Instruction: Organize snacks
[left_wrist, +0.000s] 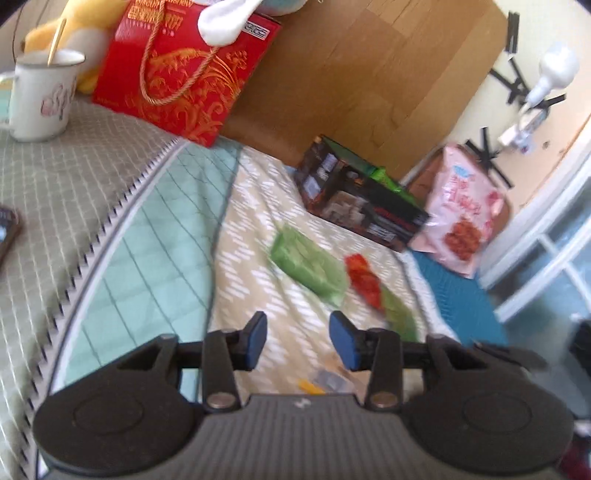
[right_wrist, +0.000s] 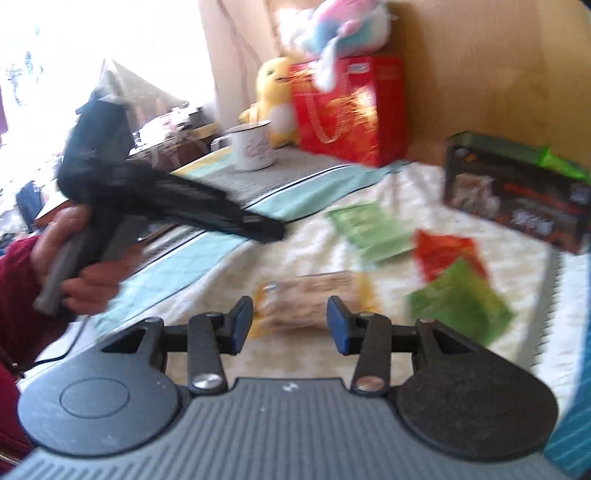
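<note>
Your left tongs stand apart with nothing between the blue pads, hovering over the pale patterned bedspread. Your right tongs are also apart and empty; the yellow snack packet lies just beyond their tips, framed by the two pads but not touched by either.

Beyond the left tongs, ahead and a little right, lies a flat green packet. Just to its right are a red packet and a second green packet, the red one overlapping the green. Farther out along the same line stands the dark box, open-topped by the look of it, with something green already showing inside; a pink bag leans beside it. To the far left of the left tongs stand a white mug and a red gift bag, well clear of your work.

The dark box looks the likely home for the loose packets. With the right tongs, come down so the pads straddle the yellow packet across its narrow side, then close gently: it seems soft and may crumple or slip. Both views are blurred, so slow your hands before committing. Keep the left tongs out of the right one's path, and take the near green packet next.
</note>
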